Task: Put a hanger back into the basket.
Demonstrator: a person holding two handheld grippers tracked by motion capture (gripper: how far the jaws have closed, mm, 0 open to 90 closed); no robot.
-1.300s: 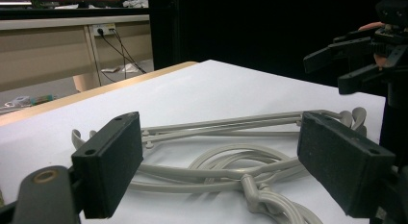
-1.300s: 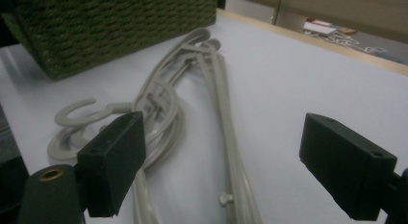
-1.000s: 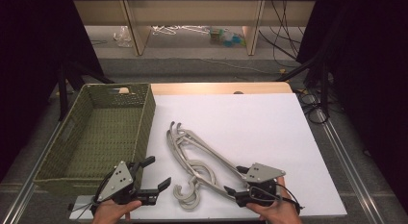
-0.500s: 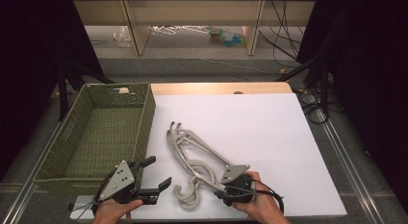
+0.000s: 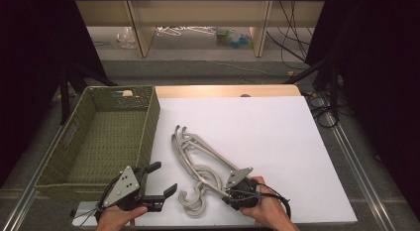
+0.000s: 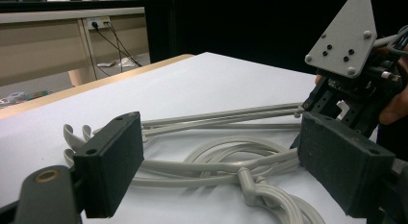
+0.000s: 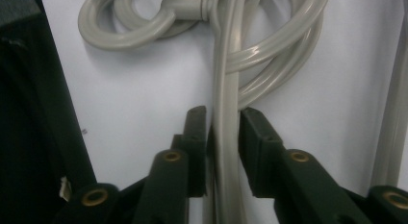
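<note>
Your right gripper (image 5: 229,192) sits at about 6 o'clock on the white board (image 5: 277,142), low over the near end of a pile of grey plastic hangers (image 5: 198,164). Its jaws have just been closing, and the right gripper view shows them set on either side of one hanger arm (image 7: 225,137), the left pad against it and the right pad at most a sliver off; count that as clamped on the arm. Just past the jaws in that view, a hanger hook (image 7: 130,29) curls toward 10 o'clock, with looped hooks behind it.

The hangers lie flat on the board in a loose stack, running from your right gripper up toward 11 o'clock, their curled hooks bunched at the near end around 7 o'clock of the board.

Your left gripper (image 5: 157,179) rests at the board's near-left corner, about 7 o'clock, with its jaws wide apart and nothing between the pads. In the left gripper view they frame the hanger pile without touching it, and the right gripper shows beyond at about 2 o'clock.

A green woven basket (image 5: 94,142) stands just beside the board's left edge, at 9 o'clock.
</note>
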